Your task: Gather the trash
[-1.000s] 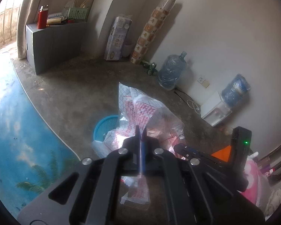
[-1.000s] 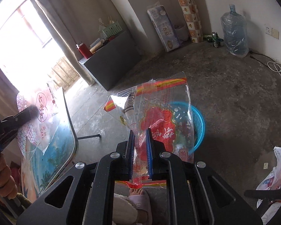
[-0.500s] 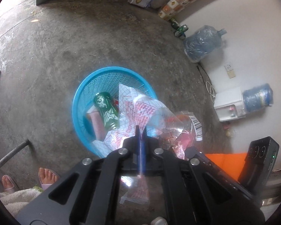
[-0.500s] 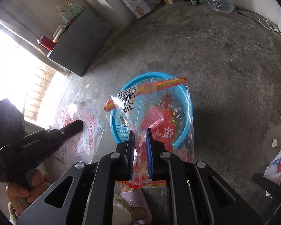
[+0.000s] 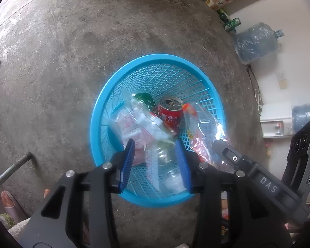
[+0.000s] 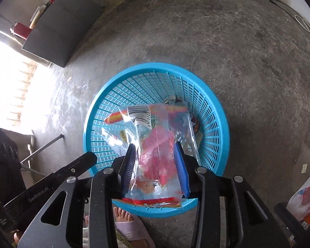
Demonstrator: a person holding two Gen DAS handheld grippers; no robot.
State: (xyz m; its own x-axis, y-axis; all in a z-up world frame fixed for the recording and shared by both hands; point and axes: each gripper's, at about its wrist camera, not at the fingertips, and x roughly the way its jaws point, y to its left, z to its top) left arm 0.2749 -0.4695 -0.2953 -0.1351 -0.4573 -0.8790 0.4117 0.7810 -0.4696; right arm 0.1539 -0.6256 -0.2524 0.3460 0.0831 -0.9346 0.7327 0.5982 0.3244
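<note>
A blue mesh basket [image 5: 155,59] [image 6: 155,67] stands on the concrete floor right below both grippers. My left gripper [image 5: 155,144] points down into it; its jaws are opening, and a clear wrapper with red print [image 5: 132,124] hangs loose between the blue pads [image 5: 128,161], dropping into the basket. A red can [image 5: 170,113] and a green bottle [image 5: 143,98] lie inside. The jaws of my right gripper [image 6: 155,146] are opening too, with a red-printed clear bag [image 6: 155,128] slack between its pads [image 6: 181,165]; it does not look pinched.
A foot in a pink slipper [image 6: 130,229] stands just by the basket. Metal table legs [image 5: 10,171] lie to the left. A white plastic bag [image 6: 305,194] sits at the right. A grey cabinet [image 6: 57,24], water jugs [image 5: 256,43] and a dispenser [image 5: 276,119] line the walls.
Both grippers have dropped down over the blue basket and tipped downward. Each was shut on its plastic bag; now both jaws stand apart and the bags slip into the basket.
</note>
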